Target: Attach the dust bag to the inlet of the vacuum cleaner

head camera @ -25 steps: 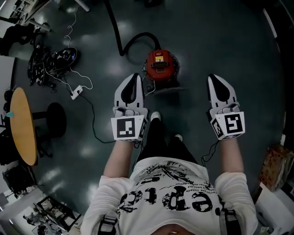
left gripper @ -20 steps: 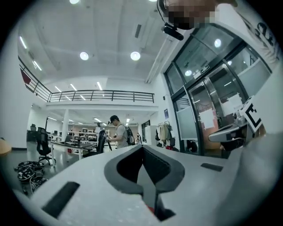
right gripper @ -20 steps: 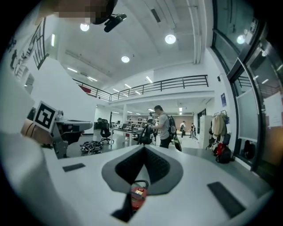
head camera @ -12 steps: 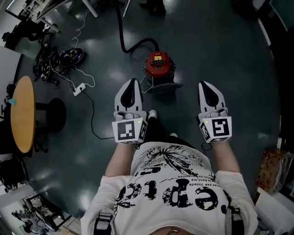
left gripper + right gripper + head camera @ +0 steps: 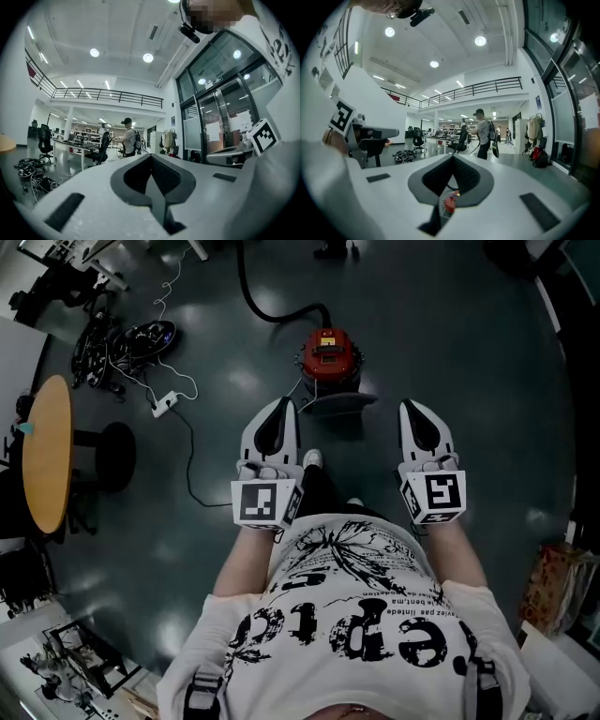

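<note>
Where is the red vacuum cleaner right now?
In the head view, the red vacuum cleaner sits on the dark floor near the top middle, beyond and between the left gripper and right gripper, its black hose curling off behind.

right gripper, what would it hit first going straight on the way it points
Nothing near, it seems: the right gripper points roughly level, above the floor; the vacuum cleaner sits below and left of that line.
</note>
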The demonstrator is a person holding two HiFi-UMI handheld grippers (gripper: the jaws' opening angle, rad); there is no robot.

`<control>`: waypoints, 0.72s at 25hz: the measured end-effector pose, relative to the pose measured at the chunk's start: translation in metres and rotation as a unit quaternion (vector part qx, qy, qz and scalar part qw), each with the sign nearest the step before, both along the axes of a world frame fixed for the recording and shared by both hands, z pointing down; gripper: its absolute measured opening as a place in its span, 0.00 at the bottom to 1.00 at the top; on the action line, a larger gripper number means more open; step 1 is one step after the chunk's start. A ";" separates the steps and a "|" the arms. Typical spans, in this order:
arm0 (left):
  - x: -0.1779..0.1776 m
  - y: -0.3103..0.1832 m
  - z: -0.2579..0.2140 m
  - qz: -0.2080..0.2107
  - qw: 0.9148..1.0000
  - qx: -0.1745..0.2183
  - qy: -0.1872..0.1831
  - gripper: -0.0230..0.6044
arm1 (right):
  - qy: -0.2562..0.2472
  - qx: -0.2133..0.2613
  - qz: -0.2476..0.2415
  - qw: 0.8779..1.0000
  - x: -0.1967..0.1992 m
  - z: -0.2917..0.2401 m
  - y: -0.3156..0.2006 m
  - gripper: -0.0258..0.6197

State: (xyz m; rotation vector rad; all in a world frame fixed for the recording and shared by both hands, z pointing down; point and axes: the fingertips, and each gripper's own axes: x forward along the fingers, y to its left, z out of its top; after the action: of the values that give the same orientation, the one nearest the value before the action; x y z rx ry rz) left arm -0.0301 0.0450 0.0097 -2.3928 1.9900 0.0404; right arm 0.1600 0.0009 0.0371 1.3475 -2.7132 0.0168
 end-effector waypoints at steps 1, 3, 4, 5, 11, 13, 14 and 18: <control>0.002 -0.001 0.001 0.003 1.000 0.001 -0.005 0.04 | 0.000 -0.001 -0.001 1.000 0.000 0.002 0.000 0.04; 0.005 -0.001 -0.001 0.006 1.000 0.002 -0.007 0.04 | 0.000 0.000 -0.004 1.000 -0.002 0.002 0.000 0.04; 0.006 -0.001 -0.004 0.008 1.000 0.003 -0.003 0.04 | 0.000 0.000 -0.005 1.000 -0.003 0.001 0.001 0.04; 0.007 -0.001 -0.006 0.009 1.000 0.004 0.001 0.04 | 0.000 0.001 -0.005 1.000 -0.003 0.001 0.001 0.04; 0.003 -0.006 -0.009 0.023 0.999 0.005 0.026 0.04 | -0.003 0.002 -0.009 1.000 -0.007 -0.002 -0.002 0.04; 0.002 -0.007 -0.010 0.031 0.999 0.006 0.043 0.04 | -0.004 0.000 -0.012 1.000 -0.009 0.001 -0.003 0.04; 0.002 -0.009 -0.010 0.034 0.998 0.008 0.044 0.04 | -0.005 0.001 -0.012 1.000 -0.010 0.002 -0.005 0.04; 0.002 -0.019 -0.007 0.040 0.998 0.009 0.043 0.04 | -0.005 0.007 -0.008 1.000 -0.011 0.004 -0.012 0.04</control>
State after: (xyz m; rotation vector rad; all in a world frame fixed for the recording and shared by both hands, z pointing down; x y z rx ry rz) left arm -0.0277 0.0262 0.0024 -2.4998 1.9171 0.1654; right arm 0.1489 -0.0110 0.0410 1.3318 -2.7382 0.0051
